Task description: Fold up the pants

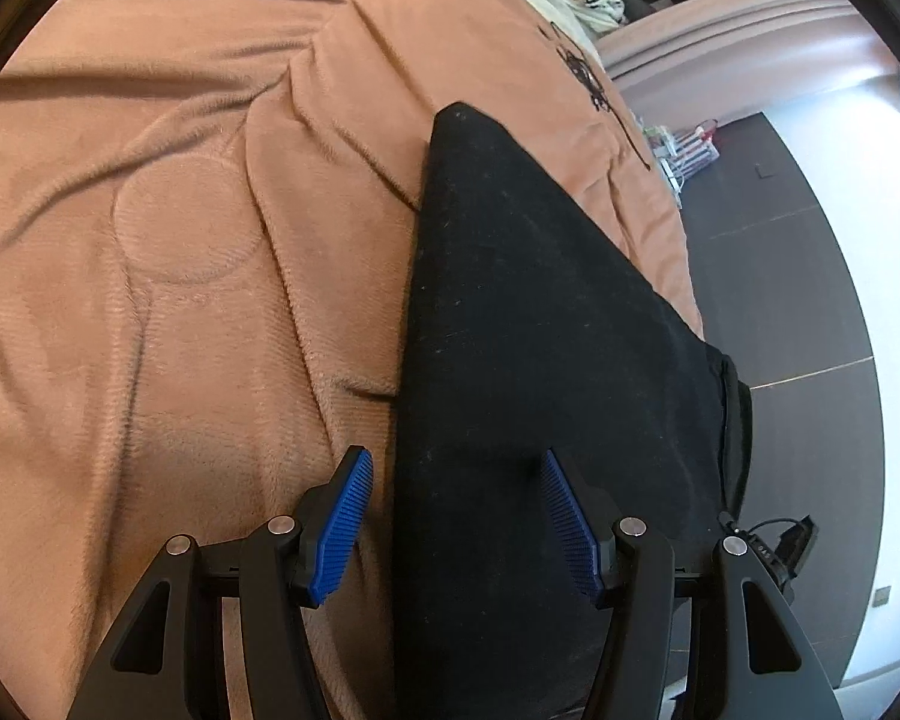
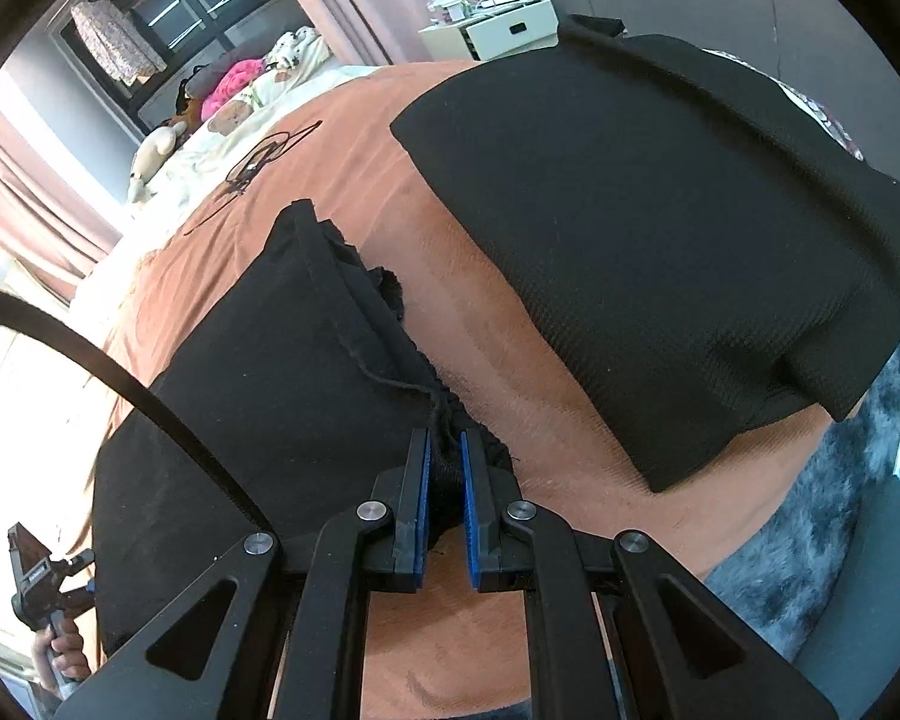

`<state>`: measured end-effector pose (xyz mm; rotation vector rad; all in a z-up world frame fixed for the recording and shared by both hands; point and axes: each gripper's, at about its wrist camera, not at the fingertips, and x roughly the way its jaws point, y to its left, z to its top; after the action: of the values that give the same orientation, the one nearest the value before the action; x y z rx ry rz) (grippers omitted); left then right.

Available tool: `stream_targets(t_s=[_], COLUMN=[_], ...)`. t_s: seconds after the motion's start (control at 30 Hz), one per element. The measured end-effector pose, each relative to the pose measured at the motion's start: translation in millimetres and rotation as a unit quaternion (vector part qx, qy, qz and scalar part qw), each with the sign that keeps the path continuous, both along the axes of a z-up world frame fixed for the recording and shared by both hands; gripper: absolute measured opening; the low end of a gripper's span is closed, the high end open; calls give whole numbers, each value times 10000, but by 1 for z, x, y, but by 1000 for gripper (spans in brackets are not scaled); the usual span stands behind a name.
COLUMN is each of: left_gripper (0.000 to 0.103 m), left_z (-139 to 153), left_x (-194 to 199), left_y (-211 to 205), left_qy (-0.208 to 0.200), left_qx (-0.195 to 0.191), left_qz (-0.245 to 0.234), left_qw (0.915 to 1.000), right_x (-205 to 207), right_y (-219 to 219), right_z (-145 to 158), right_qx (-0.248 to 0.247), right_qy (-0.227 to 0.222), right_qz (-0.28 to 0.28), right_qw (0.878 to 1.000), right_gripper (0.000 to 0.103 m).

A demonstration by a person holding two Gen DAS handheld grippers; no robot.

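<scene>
The right gripper (image 2: 446, 462) is clamped on a bunched, gathered bit of the black pants (image 2: 282, 348), its blue ribbed pads pressed close with dark cloth squeezed between them. A thin drawstring trails from the pinch up toward 11 o'clock along a stitched waistband edge. From the grip the pants spread toward 9 o'clock, flat and matte, over an orange-brown blanket (image 2: 498, 324).

The left gripper (image 1: 456, 468) stands with its jaws well apart, one blue pad over the blanket (image 1: 180, 210) and the other above the pants (image 1: 510, 300); whether either pad touches the cloth cannot be told. In the left wrist view the pants run from the gripper toward 12 o'clock and narrow to a blunt corner, with faint lint specks on a smooth knit.

Only the right wrist view shows a second black garment (image 2: 660, 228), a coarser ribbed weave, lying at 2 o'clock, apart from the pants with a strip of blanket between. It also shows a hand (image 2: 60, 648) at 8 o'clock gripping a handle, a white drawer unit (image 2: 498, 30) at 12 o'clock, and a grey shaggy rug (image 2: 840, 492) at 4 o'clock.

Only the left wrist view shows the blanket's plush nap, its embossed round shape and long creases at 9 o'clock, and a dark floor (image 1: 780, 300) at 3 o'clock.
</scene>
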<state>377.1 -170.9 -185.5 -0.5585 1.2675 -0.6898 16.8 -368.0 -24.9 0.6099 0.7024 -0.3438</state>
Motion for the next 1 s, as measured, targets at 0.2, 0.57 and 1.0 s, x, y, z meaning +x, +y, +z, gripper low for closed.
stream_targets(t_s=[0.2,0.57,1.0], left_gripper=[44,39,15], left_z=[-2,-16,19], left_x=[5,7,-7], left_y=[2,3,12], left_qy=[113,428,-328], left_qx=[-466,-498,-463], left_qz=[128,-65,-216], left_qw=[9988,9978,9982], right_x=[3,-6,-57], right_y=[-4,-7,9], right_z=[-7,-6,-37], right_qx=[81,335,1796], right_qy=[112,-69,-1145], right_qz=[-79,-39,407], right_qw=[9999,9994,9762], right_gripper=[6,16,65])
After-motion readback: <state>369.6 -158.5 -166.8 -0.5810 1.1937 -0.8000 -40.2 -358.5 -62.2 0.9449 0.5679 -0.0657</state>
